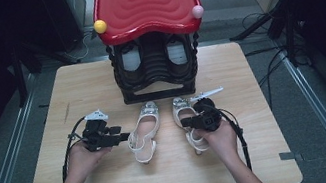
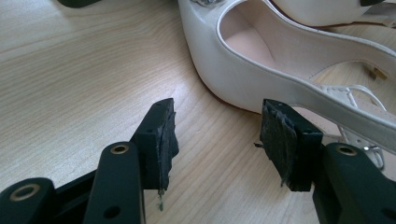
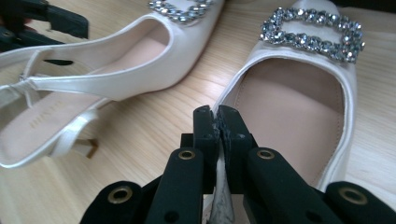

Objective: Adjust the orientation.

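Right gripper point(image 3: 218, 122): your jaws are clenched on the side rim of the right shoe point(image 3: 299, 116), pinching its edge so it can be lifted. Left gripper point(image 2: 217, 140): jaws apart, nothing pressed between them, set just beside the left shoe point(image 2: 261, 70) to take its side wall. Both shoes lie side by side on the wooden table point(image 1: 116, 181), toes toward the red-roofed shoe rack point(image 1: 151, 37) behind them.

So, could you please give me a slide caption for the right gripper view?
Right gripper shut on the side wall of a white rhinestone-buckled slingback shoe, its twin lying beside it on the wooden table.
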The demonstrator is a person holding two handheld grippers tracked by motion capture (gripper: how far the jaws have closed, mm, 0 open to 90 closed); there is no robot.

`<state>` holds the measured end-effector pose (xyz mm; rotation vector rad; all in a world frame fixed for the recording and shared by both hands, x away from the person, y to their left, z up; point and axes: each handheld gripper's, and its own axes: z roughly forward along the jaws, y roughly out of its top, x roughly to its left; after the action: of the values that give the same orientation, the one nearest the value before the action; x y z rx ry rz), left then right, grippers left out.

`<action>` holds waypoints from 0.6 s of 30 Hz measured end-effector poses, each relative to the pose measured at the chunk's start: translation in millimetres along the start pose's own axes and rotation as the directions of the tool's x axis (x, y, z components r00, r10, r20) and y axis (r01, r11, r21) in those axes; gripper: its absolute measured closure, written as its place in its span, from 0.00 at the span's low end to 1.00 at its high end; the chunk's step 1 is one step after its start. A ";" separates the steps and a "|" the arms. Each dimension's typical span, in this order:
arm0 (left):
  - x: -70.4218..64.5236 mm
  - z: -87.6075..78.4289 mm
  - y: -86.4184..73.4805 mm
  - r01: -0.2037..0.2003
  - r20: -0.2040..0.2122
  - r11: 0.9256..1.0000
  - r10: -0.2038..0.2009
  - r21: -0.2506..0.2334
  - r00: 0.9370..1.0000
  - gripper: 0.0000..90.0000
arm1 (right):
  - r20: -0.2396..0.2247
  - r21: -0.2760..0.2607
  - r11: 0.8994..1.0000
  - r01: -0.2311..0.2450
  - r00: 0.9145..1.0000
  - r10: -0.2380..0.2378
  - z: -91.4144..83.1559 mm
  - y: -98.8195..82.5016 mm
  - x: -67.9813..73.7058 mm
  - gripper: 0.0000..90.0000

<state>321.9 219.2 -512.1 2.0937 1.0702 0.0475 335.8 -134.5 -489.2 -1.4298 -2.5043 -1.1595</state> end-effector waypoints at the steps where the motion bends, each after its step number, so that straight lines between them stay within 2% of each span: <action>1: 0.0 0.2 -0.4 0.001 -0.001 1.000 -0.001 0.004 1.000 0.51 | -0.012 -0.005 1.000 -0.008 1.000 0.008 2.2 0.2 1.1 0.97; 3: -0.4 0.2 -1.3 0.000 0.000 1.000 0.000 0.006 1.000 0.51 | -0.034 -0.008 1.000 -0.013 0.999 0.013 6.5 1.2 3.3 0.97; 7: -2.4 -1.1 -3.4 0.001 -0.001 1.000 -0.001 0.002 1.000 0.51 | -0.031 0.004 1.000 0.013 0.999 -0.012 15.4 3.4 11.9 0.97; 13: -9.9 -5.4 -4.4 -0.015 0.005 0.999 0.015 -0.050 1.000 0.52 | -0.045 0.013 0.999 0.042 0.998 -0.042 27.0 6.8 23.0 0.97; 16: -11.9 -3.0 -5.3 -0.018 0.007 0.999 0.018 -0.037 1.000 0.52 | -0.048 0.013 0.999 0.044 0.998 -0.043 30.4 8.2 26.3 0.96; 18: -12.2 -0.8 -5.6 -0.017 0.011 0.999 0.017 -0.029 1.000 0.53 | -0.065 0.005 0.999 0.052 0.997 -0.052 31.5 8.9 25.7 0.91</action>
<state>309.9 213.0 -511.7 2.0745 1.0395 0.0589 337.6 -93.7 -497.2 -1.3107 -2.5130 -1.1843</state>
